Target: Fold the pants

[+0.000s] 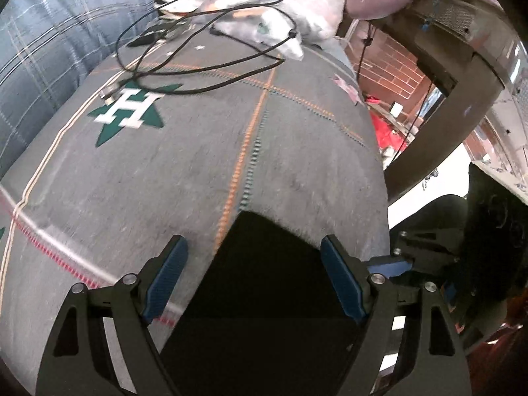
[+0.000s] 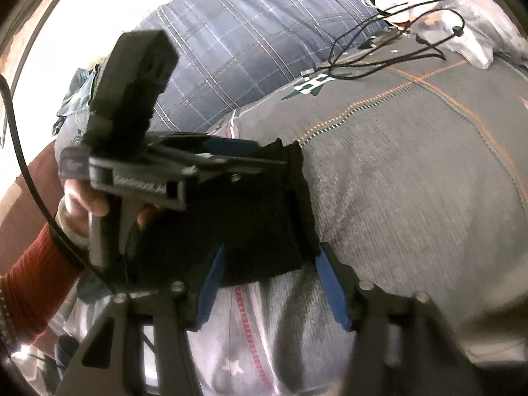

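The pants [image 2: 264,217], a small dark folded bundle, lie flat on the grey blanket [image 2: 412,181] directly ahead of the right gripper [image 2: 269,283], whose fingers stand apart on either side of the near edge without pinching it. The left gripper [image 1: 252,280] is spread wide above the same cloth, holding nothing. The fabric looks soft, light and limp, so it will likely sag; pinching a corner through all layers seems best.
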`<state>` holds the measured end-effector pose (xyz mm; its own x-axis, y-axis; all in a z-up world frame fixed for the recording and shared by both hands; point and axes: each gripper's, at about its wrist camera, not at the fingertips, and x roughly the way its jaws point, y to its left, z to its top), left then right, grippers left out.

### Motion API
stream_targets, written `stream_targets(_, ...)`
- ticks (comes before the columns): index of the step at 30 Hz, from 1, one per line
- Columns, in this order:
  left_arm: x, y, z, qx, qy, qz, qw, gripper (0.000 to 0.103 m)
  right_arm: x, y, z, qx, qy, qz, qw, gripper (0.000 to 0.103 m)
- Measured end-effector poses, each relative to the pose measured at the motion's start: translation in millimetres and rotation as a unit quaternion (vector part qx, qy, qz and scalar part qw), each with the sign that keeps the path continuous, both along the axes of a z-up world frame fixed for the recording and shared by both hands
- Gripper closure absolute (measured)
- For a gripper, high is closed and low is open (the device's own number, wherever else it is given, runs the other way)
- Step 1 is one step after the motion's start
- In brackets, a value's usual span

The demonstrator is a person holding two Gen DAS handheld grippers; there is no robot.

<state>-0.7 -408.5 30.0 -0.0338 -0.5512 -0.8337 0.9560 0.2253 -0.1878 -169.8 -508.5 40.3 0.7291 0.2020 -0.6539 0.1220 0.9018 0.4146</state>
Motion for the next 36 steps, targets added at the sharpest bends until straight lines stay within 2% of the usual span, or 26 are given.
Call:
stream_targets(2, -7, -2, -2, -0.005, -0.014, -0.008, 0.9999, 0.025, 3, 2, -1, 0.002, -0.004, -0.006, 1.0, 0.049)
stream_targets(4, -9, -3, -1, -0.01, -0.015, -0.016, 0.9997, 0.045, 8, 4, -2, 0.0, -0.004, -0.008, 1.0, 0.07)
stream_targets(5, -7, -3, 1, -0.013, -0.01, -0.015, 0.9998, 0.064, 13, 3, -3, 0.002, 0.0, -0.005, 1.0, 0.09)
stream_targets(6, -3, -2, 2, -0.012, -0.006, -0.004, 0.9999, 0.075, 14, 1, -4, 0.011, 0.003, -0.004, 1.0, 0.089)
stream_targets(8, 4, 2, 4, -0.016, 0.006, 0.008, 0.9998, 0.085, 13, 2, 5, 0.008, -0.004, -0.004, 1.0, 0.09)
stream_targets(11, 10, 21, 26, -0.055, 0.022, 0.03, 0.9978, 0.085, 10, 15, 32, -0.019, -0.031, 0.01, 0.999, 0.09)
stream_targets(15, 14, 61, 69, -0.103, 0.004, 0.07, 0.9922, 0.085, 12, 44, 70, -0.045, -0.066, 0.054, 0.995, 0.09)
stream_targets(18, 23, 109, 99, -0.129, -0.009, 0.116, 0.9848, 0.085, 22, 74, 94, -0.05, -0.095, 0.1, 0.989, 0.09)
stream_targets(22, 36, 198, 121, -0.147, -0.028, 0.206, 0.9669, 0.085, 44, 132, 109, -0.054, -0.113, 0.175, 0.977, 0.09)
stream_targets(25, 44, 268, 118, -0.143, -0.033, 0.29, 0.9457, 0.08, 62, 182, 101, -0.051, -0.105, 0.239, 0.964, 0.09)
stream_targets(28, 44, 333, 96, -0.127, -0.027, 0.368, 0.9209, 0.072, 80, 234, 71, -0.044, -0.072, 0.299, 0.95, 0.09)
stream_targets(31, 38, 369, 68, -0.109, -0.007, 0.411, 0.905, 0.07, 100, 279, 25, -0.042, -0.008, 0.344, 0.938, 0.089)
stream_targets(33, 30, 381, 56, -0.103, 0.0, 0.427, 0.8983, 0.065, 106, 294, 5, -0.058, 0.032, 0.355, 0.933, 0.082)
stream_targets(34, 26, 385, 50, -0.102, 0.006, 0.435, 0.8948, 0.062, 104, 292, 6, -0.055, 0.032, 0.357, 0.932, 0.081)
stream_targets(36, 18, 389, 45, -0.109, 0.013, 0.439, 0.8918, 0.046, 100, 274, 21, -0.021, 0.024, 0.358, 0.933, 0.066)
